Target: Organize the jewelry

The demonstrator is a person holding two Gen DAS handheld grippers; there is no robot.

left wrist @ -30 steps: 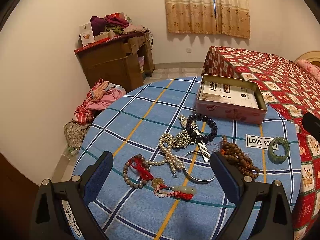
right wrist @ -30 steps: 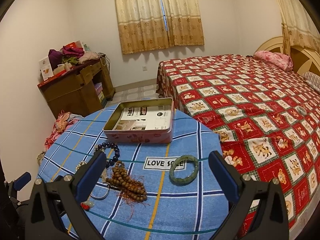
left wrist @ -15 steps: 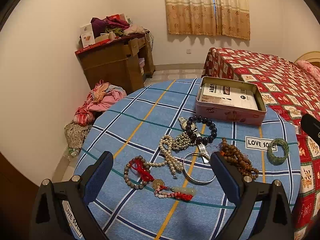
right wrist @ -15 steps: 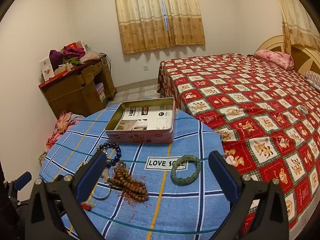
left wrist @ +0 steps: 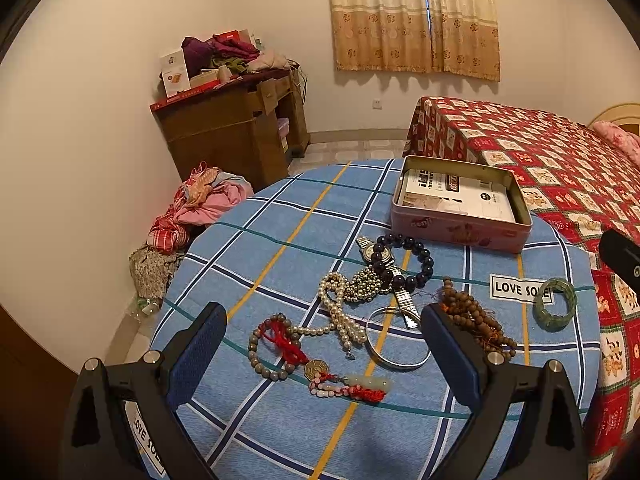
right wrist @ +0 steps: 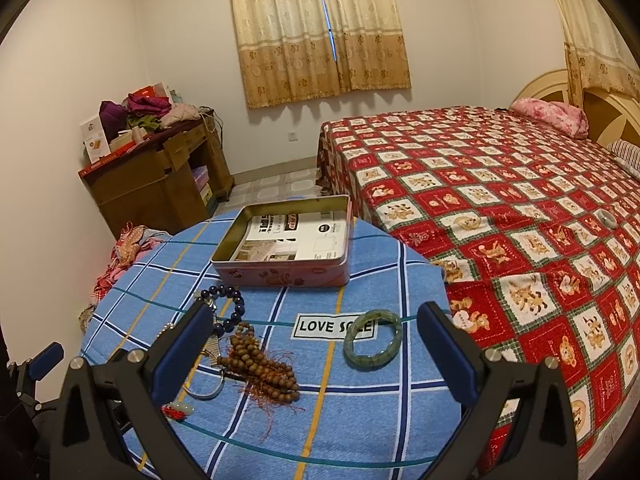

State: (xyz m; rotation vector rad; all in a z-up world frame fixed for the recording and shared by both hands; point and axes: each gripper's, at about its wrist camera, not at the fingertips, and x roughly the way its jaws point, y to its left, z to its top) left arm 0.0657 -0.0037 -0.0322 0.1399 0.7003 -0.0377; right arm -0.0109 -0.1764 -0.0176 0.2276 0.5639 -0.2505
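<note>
Jewelry lies on a round table with a blue plaid cloth (left wrist: 280,216): a pearl necklace (left wrist: 340,320), a dark bead bracelet (left wrist: 404,260) over a watch (left wrist: 380,254), a silver bangle (left wrist: 396,340), a grey bead bracelet with red cord (left wrist: 272,348), a pink charm string (left wrist: 348,388), brown wooden beads (right wrist: 260,368) and a green jade bangle (right wrist: 372,344). An open pink tin (right wrist: 288,240) stands at the far side. My left gripper (left wrist: 324,348) is open above the near pile. My right gripper (right wrist: 316,344) is open, above the wooden beads and jade bangle.
A bed with a red patterned cover (right wrist: 520,208) stands right of the table. A wooden desk piled with clothes (left wrist: 232,120) stands at the back left. A heap of clothes (left wrist: 192,216) lies on the floor by the wall.
Both grippers have drawn back and risen slightly from the table; the jewelry appears a little farther away. Nothing was grasped or moved.
</note>
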